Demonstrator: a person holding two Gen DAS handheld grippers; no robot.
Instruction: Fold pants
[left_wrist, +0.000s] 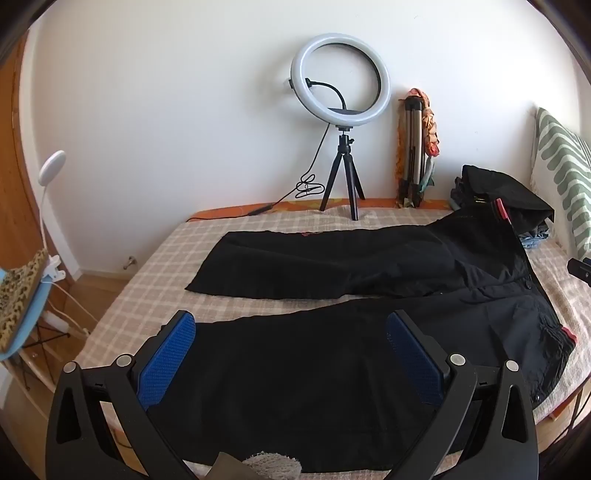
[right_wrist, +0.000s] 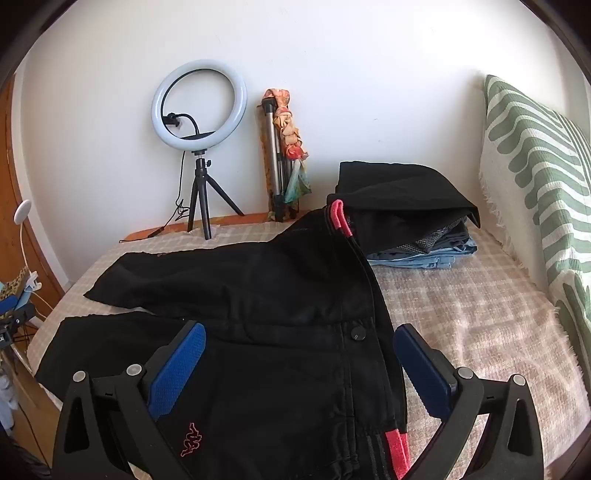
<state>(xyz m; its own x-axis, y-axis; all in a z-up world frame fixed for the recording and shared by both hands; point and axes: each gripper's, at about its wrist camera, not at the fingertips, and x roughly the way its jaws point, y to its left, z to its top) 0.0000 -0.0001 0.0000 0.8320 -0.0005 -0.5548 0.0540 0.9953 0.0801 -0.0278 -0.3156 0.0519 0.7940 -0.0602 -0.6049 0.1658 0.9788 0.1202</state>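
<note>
Black pants (left_wrist: 332, 266) lie spread flat on the checked bed cover (left_wrist: 155, 280), legs pointing left, waistband with pink-red trim at the right. My left gripper (left_wrist: 291, 328) hovers wide open above the near leg, its blue pads (left_wrist: 170, 354) clear of the cloth. In the right wrist view the same pants (right_wrist: 258, 295) show their waist, a black snap button and a pink logo. My right gripper (right_wrist: 299, 339) stands wide open over the waist area, one blue pad (right_wrist: 181, 365) above the fabric, the other beside the waistband edge.
A ring light on a small tripod (left_wrist: 341, 110) and a folded tripod with a scarf (left_wrist: 415, 147) stand at the wall. A stack of folded clothes (right_wrist: 406, 218) sits at the back right. A green-patterned pillow (right_wrist: 535, 177) lines the right side; a chair (left_wrist: 22, 306) stands left of the bed.
</note>
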